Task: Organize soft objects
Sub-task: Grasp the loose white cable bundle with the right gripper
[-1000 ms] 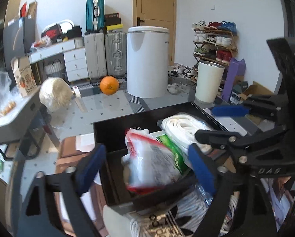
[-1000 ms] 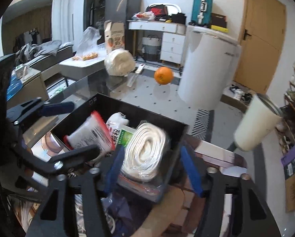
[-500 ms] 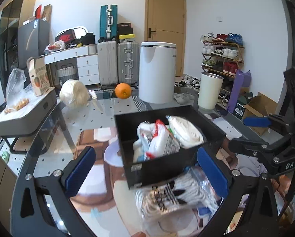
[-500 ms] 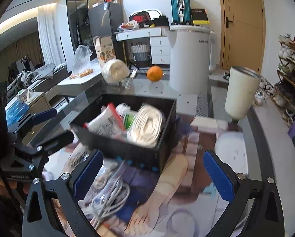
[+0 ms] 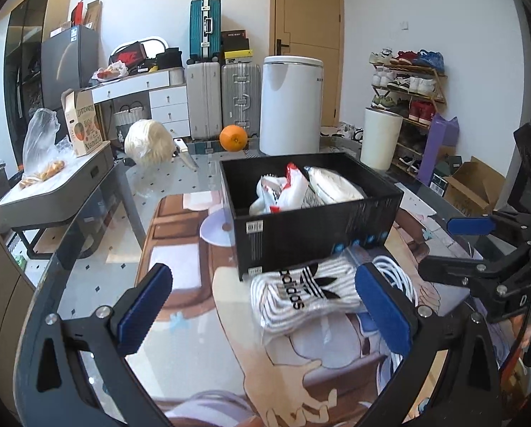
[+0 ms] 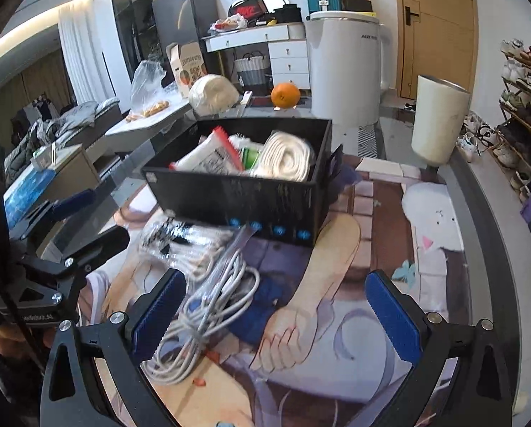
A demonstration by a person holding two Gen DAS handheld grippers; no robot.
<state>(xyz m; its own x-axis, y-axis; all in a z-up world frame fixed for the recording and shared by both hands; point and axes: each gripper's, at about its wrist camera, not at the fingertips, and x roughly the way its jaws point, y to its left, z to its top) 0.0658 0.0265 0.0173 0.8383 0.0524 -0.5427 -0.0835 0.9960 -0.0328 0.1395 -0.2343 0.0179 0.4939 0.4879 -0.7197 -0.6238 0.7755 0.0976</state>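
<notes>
A black box (image 5: 311, 227) (image 6: 237, 203) stands on the table and holds a white rolled cloth (image 6: 288, 158) (image 5: 333, 186) and a red-edged white packet (image 6: 205, 158) (image 5: 283, 188). A packed pair of white Adidas socks (image 5: 301, 293) (image 6: 180, 238) lies against the box's near side. A coiled white cable (image 6: 208, 316) (image 5: 395, 277) lies beside the socks. My left gripper (image 5: 262, 306) is open and empty, just short of the socks. My right gripper (image 6: 272, 315) is open and empty, with its left finger next to the cable.
An orange (image 5: 233, 137), a knife (image 5: 185, 153) and a wrapped white bundle (image 5: 148, 142) lie on the far part of the glass table (image 5: 101, 270). A printed mat (image 6: 372, 284) covers the near part. A white bin (image 5: 290, 103) stands behind.
Both grippers have pulled back from over the box and opened wide. The packet and the cloth roll stay in the box. The socks and cable have come into view.
</notes>
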